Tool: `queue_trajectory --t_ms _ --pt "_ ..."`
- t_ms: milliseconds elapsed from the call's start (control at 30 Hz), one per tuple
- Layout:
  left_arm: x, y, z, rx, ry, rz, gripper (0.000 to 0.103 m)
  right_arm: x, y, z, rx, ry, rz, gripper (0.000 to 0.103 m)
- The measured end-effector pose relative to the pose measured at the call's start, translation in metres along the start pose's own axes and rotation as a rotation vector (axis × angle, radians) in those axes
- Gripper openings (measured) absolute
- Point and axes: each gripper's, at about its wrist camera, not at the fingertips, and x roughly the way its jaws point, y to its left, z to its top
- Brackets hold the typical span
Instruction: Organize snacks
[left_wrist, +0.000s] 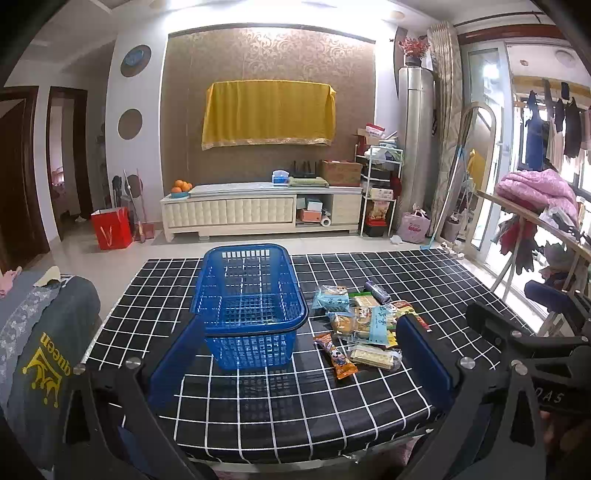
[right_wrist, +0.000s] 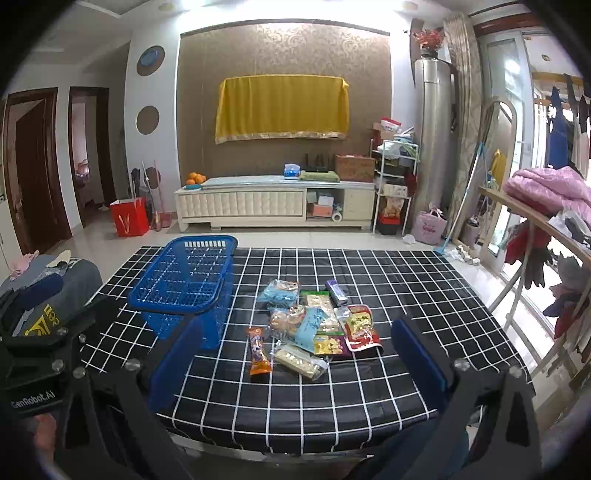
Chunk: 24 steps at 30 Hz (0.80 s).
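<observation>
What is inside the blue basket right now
Nothing shows inside the blue basket; through its mesh only the checked tablecloth appears. The snack packets all lie beside it on the cloth. Only the near wall's inner foot is hidden.

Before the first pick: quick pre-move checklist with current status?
1. Basket empty and upright: ok.
2. Snacks all on the tablecloth, none in the basket: ok.
3. Left gripper open, nothing held: ok.
4. Right gripper open, nothing held: ok.
5. Snacks separated for a clean single grab: not ok, several overlap in the pile; the orange packet lies at the near edge.
6. Path from pile to basket free: ok, bare cloth between.
</observation>
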Motion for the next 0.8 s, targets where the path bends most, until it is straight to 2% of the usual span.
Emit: queue_trajectory --t_ms 533,800 --pt "-0.0008 0.0023 -0.0043 -0.008 0.009 -0.016 0.102 0.0023 0.0035 -0.0037 -0.004 0.013 -0.006 0.103" --pt "-0.0036 0.0004 -0.0056 0.016 -0.004 0.006 0.102 0.0017 0.0043 -0.0035 0.003 0.012 -0.014 0.103"
